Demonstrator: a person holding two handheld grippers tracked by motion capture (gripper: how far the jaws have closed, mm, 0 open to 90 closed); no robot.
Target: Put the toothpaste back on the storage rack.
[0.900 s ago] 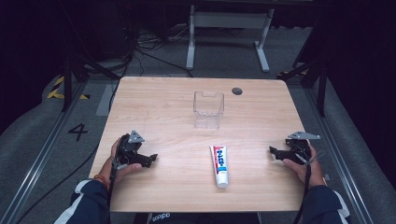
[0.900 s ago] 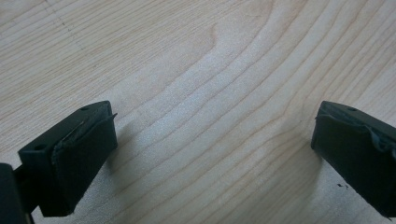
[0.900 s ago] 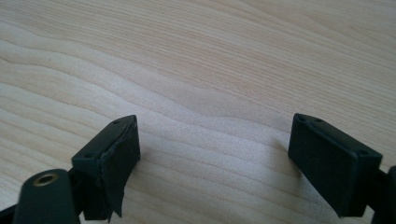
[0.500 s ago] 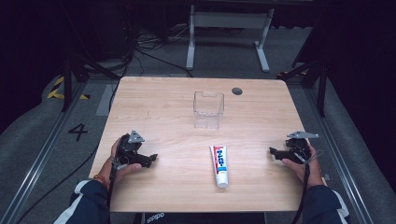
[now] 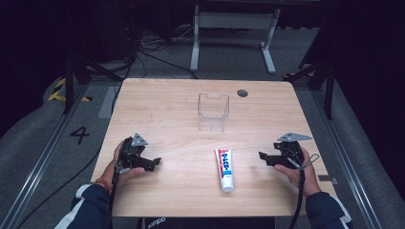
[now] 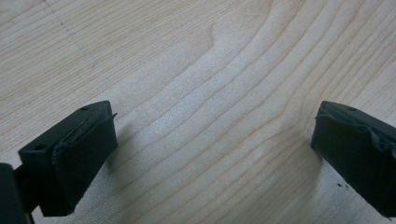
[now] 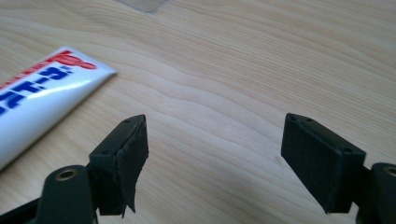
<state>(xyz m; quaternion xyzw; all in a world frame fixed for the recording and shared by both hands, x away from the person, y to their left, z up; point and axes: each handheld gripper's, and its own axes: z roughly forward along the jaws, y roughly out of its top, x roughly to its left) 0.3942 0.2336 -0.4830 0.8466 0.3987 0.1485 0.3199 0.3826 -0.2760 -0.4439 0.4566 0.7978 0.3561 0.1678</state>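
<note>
Nothing started, as I judge it. My left gripper [image 5: 154, 163] rests near the tabletop's left edge, my right gripper [image 5: 263, 156] near the right edge, both jaws wide and empty. Toothpaste tube [image 5: 224, 167] lies flat toward the near edge between them; clear container [image 5: 213, 111] stands empty mid-table.

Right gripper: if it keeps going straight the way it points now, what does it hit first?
Probably the toothpaste tube. The right gripper, jaws open, points across the table toward it with bare wood between. Its own view puts the tube left of centre, so it might only clip the flat end.
</note>
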